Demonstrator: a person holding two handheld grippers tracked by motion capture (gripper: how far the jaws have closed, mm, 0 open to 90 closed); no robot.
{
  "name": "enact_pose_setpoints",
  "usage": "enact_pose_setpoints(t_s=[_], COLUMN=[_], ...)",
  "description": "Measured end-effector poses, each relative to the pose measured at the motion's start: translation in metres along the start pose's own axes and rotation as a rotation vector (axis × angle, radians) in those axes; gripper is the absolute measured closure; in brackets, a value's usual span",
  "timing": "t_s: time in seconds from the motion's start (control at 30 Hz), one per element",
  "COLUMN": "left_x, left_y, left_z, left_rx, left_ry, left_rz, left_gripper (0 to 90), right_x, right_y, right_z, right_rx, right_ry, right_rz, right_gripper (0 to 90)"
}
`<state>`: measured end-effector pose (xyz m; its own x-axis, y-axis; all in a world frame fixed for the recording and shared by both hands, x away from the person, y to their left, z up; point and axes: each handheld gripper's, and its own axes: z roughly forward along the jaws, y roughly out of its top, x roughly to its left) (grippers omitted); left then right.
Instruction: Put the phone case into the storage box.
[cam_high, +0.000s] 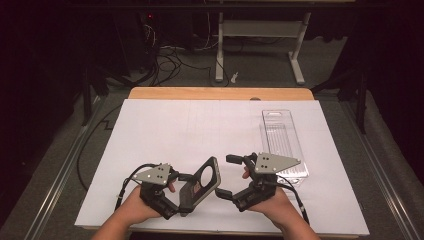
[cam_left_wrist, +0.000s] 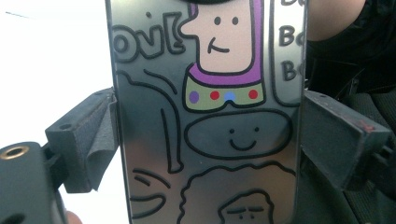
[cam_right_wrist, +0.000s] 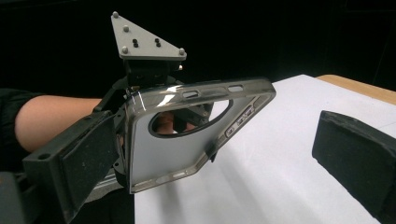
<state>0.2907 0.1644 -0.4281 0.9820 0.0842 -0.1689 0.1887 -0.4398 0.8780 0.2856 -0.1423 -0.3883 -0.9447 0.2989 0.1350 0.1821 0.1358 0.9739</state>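
Left gripper clamped on phone case, tilting it up for transfer; right gripper gaping wide, ready beside it.

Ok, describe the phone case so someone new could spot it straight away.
On the white table, look at the near edge, between the person's two hands. The phone case is clamped in the left hand-held gripper. It is smoky grey with a big round camera hole, unlike the clear plastic box lying flat farther right.
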Motion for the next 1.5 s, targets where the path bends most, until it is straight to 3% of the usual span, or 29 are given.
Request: enact_pose_setpoints(t_s=[0.33, 1.23, 1.5], left_x=[-0.0012, -0.0029, -0.0032], left_y=[0.0012, 0.0025, 0.0025], left_z=[0.0007, 0.0024, 0.0046], left_rx=[-0.012, -0.011, -0.006], left_ry=[-0.021, -0.029, -0.055], left_rz=[0.003, 0.014, 0.017], left_gripper=[12.7, 12.7, 12.7], right_x=[0.0004, 0.0022, 0.0017], right_y=[0.0, 0.0013, 0.0], right_z=[0.0003, 0.0014, 0.0042], right_rx=[-0.008, -0.021, -0.02], right_ry=[0.013, 0.043, 0.064], right_rz=[0.001, 0.005, 0.007], right_gripper=[0.3, 0.3, 0.2])
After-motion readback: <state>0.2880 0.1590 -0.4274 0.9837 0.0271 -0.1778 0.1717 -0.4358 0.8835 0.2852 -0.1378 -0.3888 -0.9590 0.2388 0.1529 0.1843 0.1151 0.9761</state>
